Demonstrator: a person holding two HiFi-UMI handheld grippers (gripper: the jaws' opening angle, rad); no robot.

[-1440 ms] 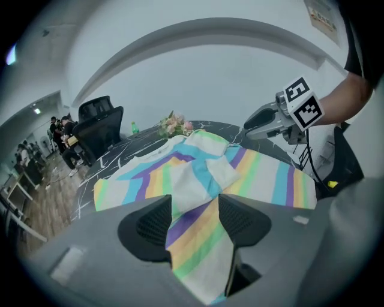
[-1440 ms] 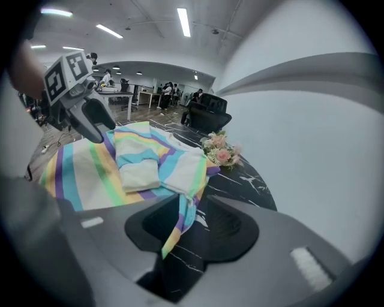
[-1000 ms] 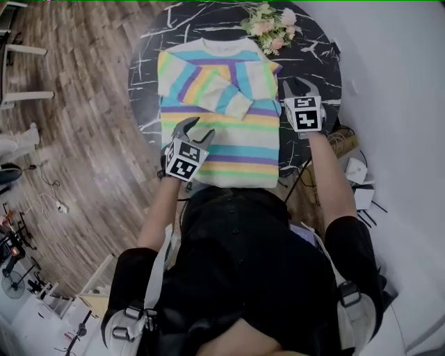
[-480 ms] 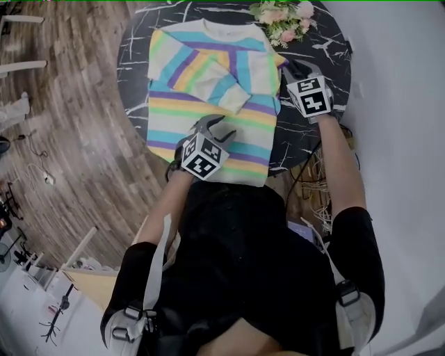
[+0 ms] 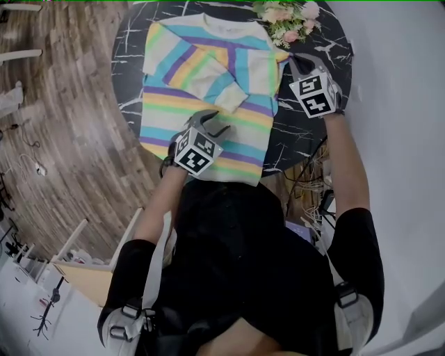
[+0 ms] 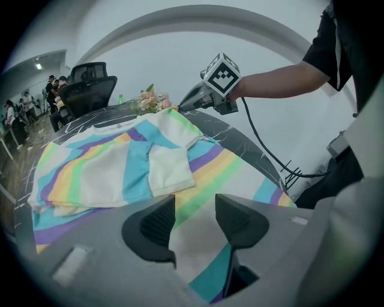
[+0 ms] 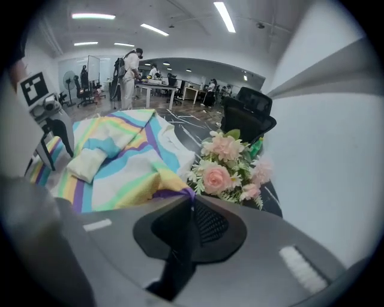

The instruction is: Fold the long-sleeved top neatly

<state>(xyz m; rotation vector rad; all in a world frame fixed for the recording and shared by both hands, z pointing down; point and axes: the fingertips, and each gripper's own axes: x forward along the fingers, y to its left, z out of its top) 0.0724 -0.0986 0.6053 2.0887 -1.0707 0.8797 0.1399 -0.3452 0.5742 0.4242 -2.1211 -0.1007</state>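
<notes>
Spreading flat across black marble table (image 5: 306, 139), beneath both claws: striped top (image 5: 201, 90), one sleeve folded over the chest. Shifted since a second ago from beside the top's left edge to over its lower middle: left gripper (image 6: 195, 210), jaws apart, striped cloth showing between them, nothing pinched. Just closed, now clamped together on the top's right shoulder corner: right gripper (image 7: 192, 198), set closer to that corner than before. Just beyond right claw's tips: pink flowers (image 7: 225, 168).

Flower bouquet (image 5: 288, 15) on marble table (image 5: 306, 132)
</notes>
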